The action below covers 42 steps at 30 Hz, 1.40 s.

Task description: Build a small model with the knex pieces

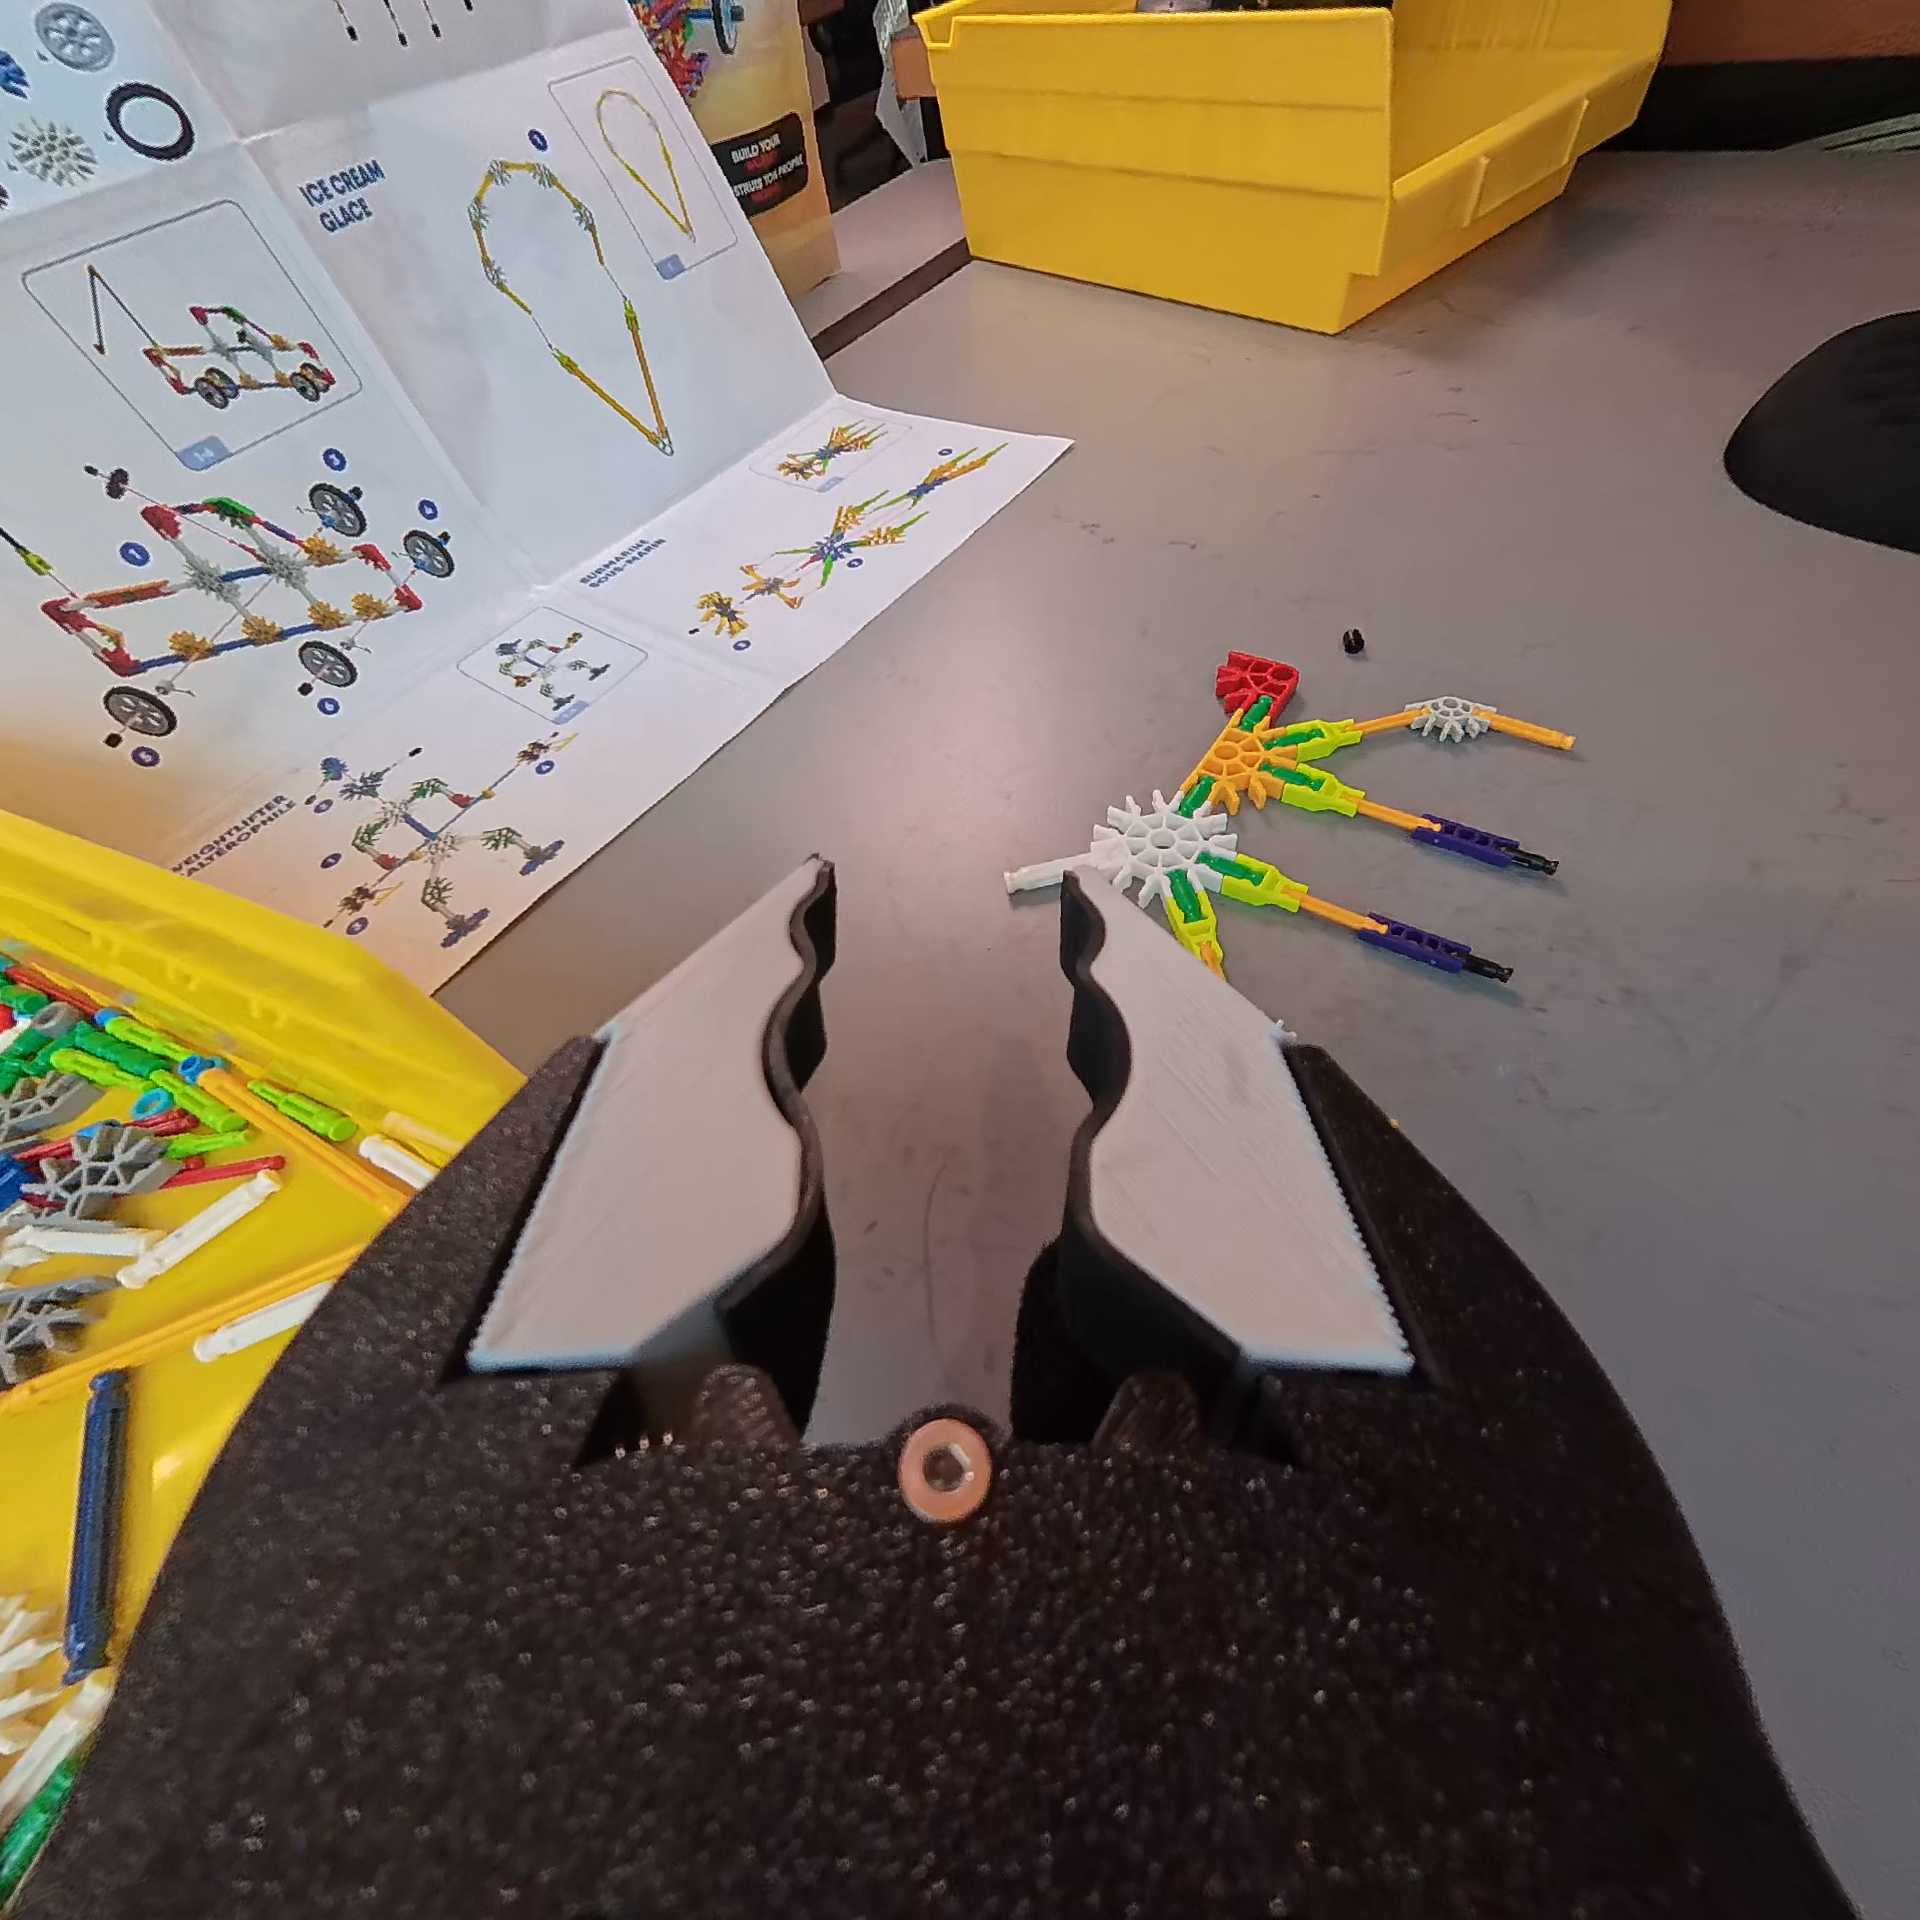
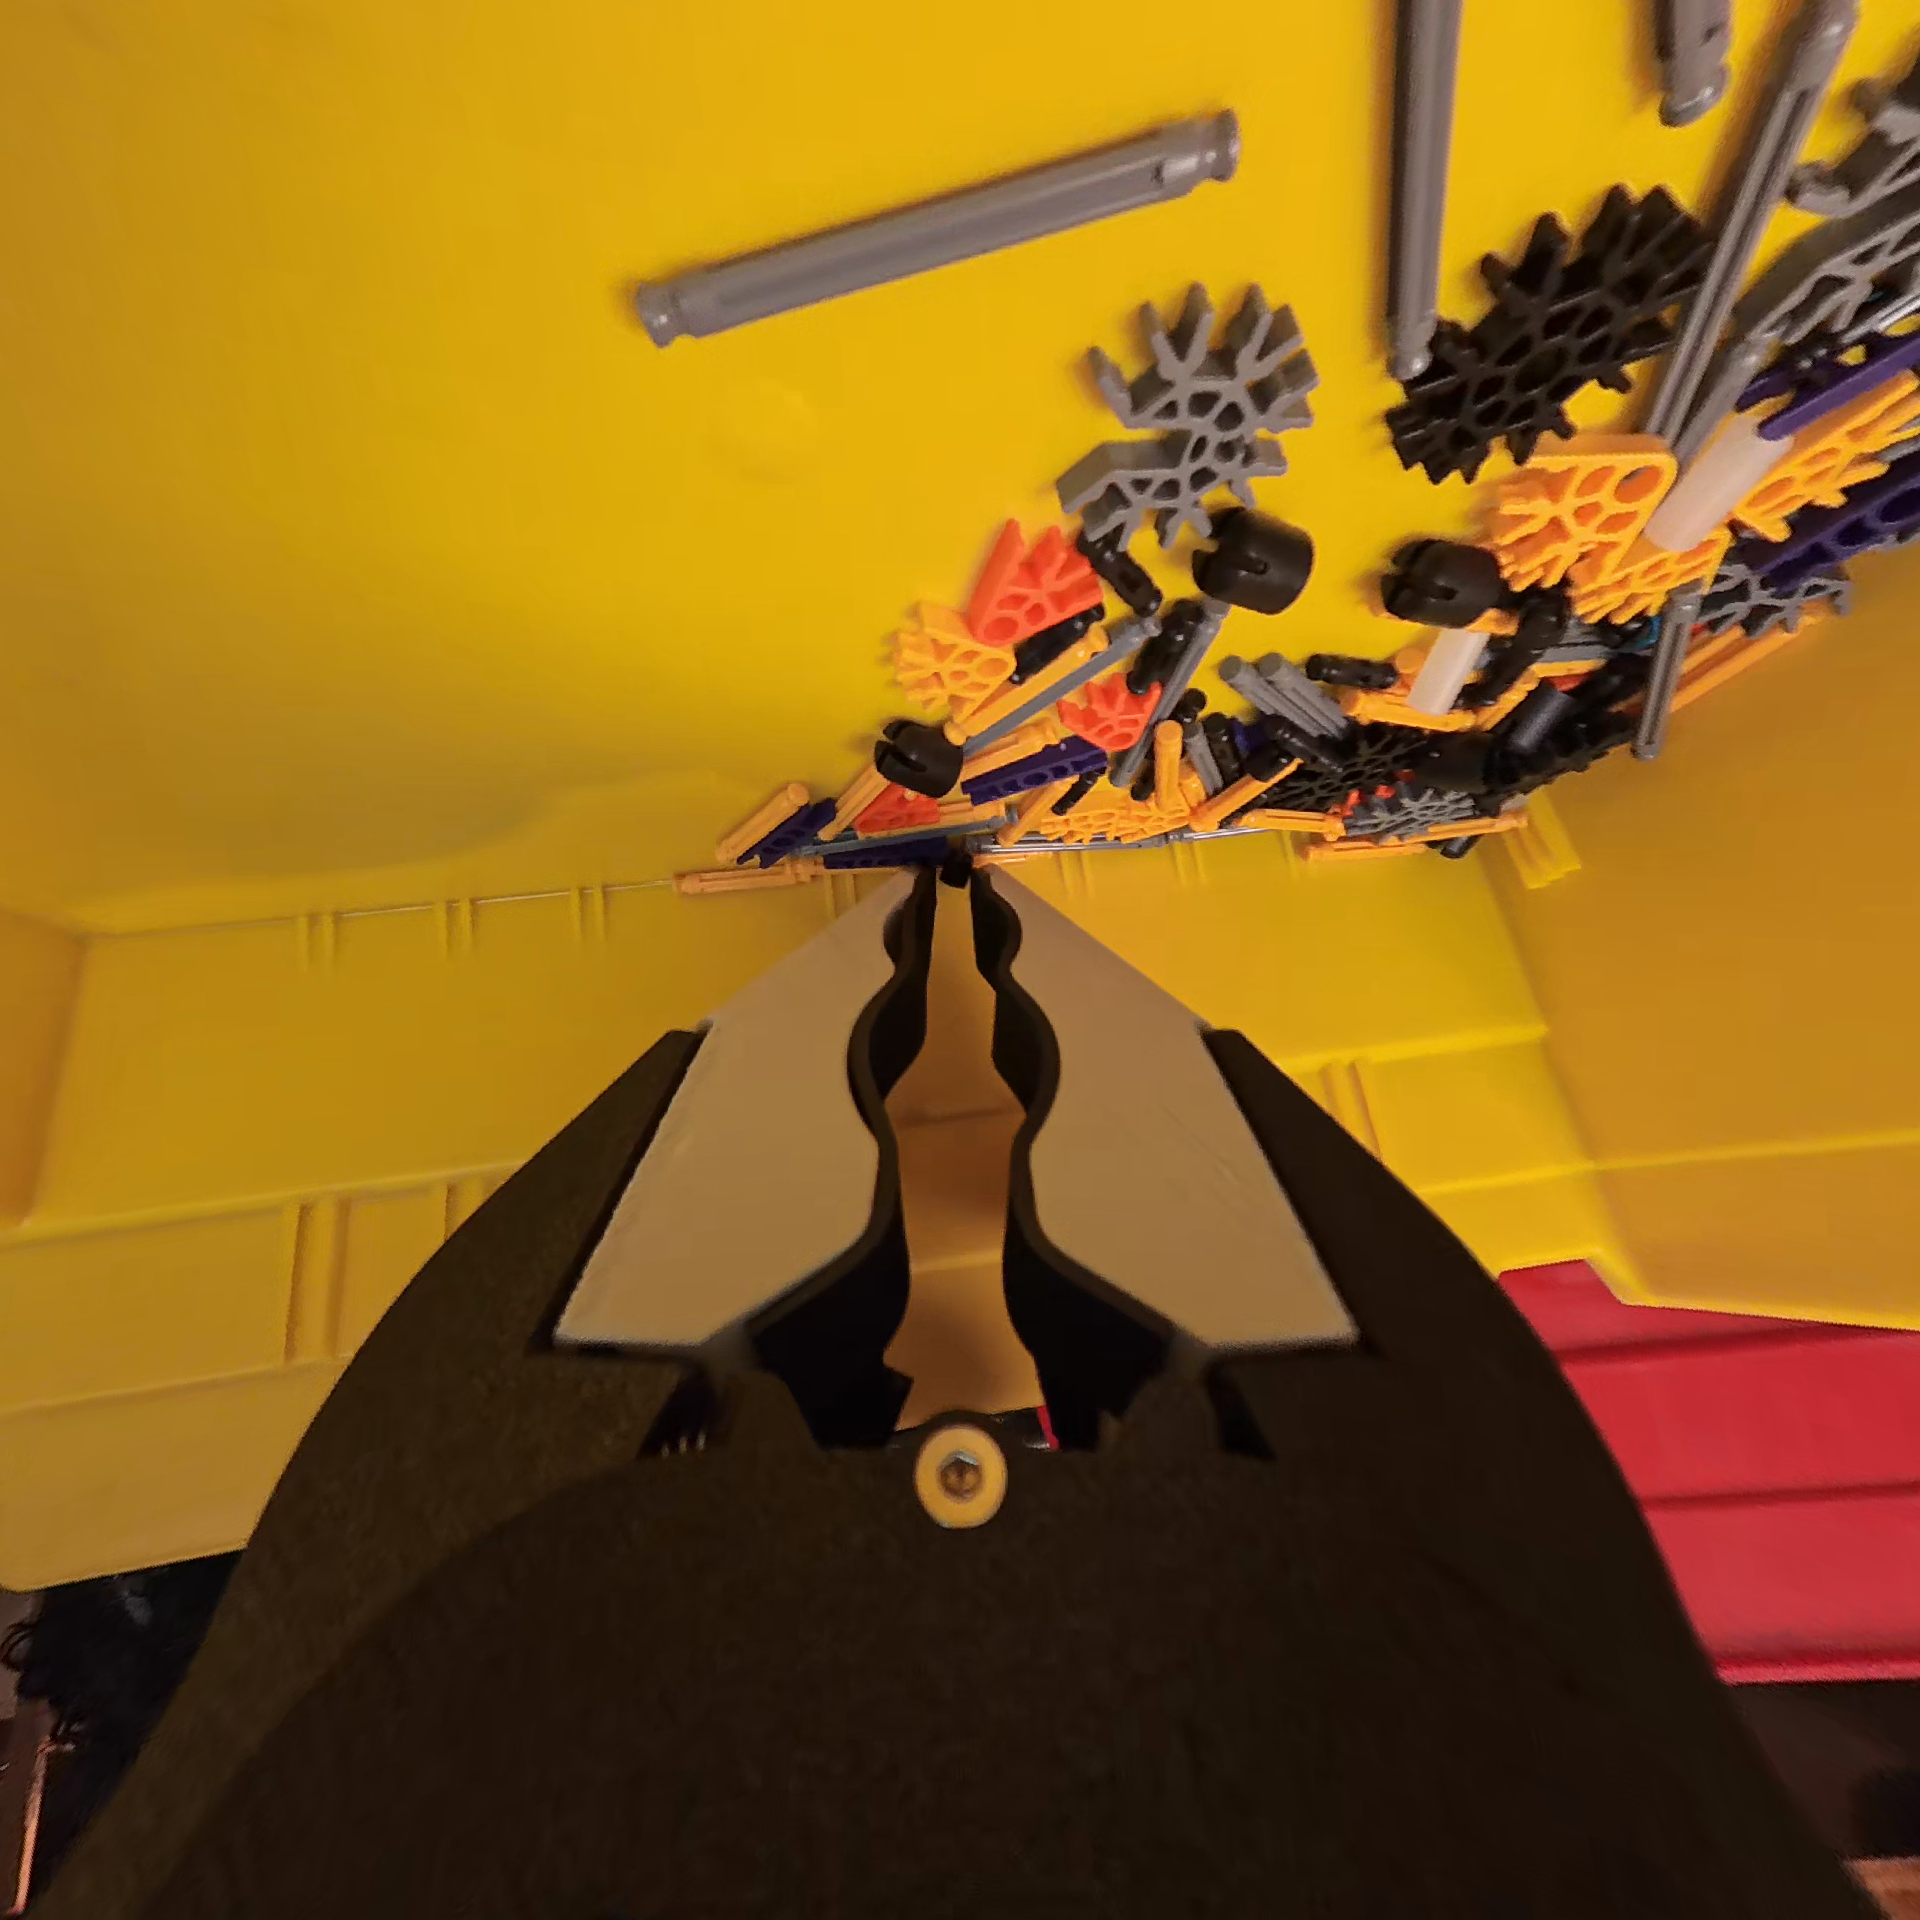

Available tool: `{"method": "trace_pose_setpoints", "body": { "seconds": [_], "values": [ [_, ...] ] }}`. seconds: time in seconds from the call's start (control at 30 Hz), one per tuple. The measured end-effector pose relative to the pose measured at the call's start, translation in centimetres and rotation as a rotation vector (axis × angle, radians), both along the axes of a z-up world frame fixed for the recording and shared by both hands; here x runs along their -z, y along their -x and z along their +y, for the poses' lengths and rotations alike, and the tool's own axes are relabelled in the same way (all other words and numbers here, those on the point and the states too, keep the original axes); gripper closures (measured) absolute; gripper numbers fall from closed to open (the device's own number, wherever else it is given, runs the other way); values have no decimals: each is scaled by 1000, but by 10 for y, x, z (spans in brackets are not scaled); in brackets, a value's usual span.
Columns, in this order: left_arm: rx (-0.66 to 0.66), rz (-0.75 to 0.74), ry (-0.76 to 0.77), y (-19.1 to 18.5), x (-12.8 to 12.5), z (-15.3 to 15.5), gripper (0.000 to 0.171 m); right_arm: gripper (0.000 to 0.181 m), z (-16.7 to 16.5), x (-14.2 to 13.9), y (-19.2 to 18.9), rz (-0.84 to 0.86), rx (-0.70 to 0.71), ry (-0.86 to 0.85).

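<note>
Grey tabletop (image 1: pixel 1558 1247), yellow bins (image 1: pixel 1195 187)

You're looking at printed headings & numbered step dots on the instr. sheet (image 1: pixel 436 343) at 10 o'clock; the pouch (image 1: pixel 774 177) at 12 is bearing print too.

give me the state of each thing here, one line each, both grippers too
left gripper: open, empty, above the grey table
right gripper: shut on a small black piece, inside the yellow bin
toy assembly: part built, flat on the table
instruction sheet: unfolded, upper part propped up
grey rod: loose in the bin
piece pile: heaped against the bin wall
</note>
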<state>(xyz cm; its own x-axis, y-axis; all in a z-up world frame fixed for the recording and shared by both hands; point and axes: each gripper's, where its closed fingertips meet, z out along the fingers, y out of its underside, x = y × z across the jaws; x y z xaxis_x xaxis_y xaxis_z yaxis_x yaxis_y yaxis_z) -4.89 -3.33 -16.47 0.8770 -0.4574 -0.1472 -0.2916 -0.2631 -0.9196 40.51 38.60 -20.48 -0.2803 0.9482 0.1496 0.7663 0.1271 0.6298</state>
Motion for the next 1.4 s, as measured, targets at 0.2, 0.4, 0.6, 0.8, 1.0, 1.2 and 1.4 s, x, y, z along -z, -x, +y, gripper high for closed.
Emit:
{"method": "trace_pose_setpoints", "body": {
  "seconds": [0.2,0.4,0.6,0.8,1.0,1.2,1.4],
  "values": [
    [-5,0,0,1,0,0,128,178,-1,-1,2,33,15,47],
    [10,-3,-3,-2,-2,-2,128,179,-20,-34,33,356,44,33],
    [29,2,-21,-6,-7,-5,128,178,-85,-101,112,913,-55,51],
    [49,13,-40,-10,-12,-9,128,178,-171,-148,174,1278,-142,84],
    [52,29,-65,-12,-19,-12,128,178,-284,-138,243,1484,-163,237],
    [60,49,-67,-15,-20,-14,128,177,-348,-41,297,1448,-102,291],
    [60,55,-60,-14,-18,-15,127,177,-337,5,298,1400,42,213]
  ]
}}
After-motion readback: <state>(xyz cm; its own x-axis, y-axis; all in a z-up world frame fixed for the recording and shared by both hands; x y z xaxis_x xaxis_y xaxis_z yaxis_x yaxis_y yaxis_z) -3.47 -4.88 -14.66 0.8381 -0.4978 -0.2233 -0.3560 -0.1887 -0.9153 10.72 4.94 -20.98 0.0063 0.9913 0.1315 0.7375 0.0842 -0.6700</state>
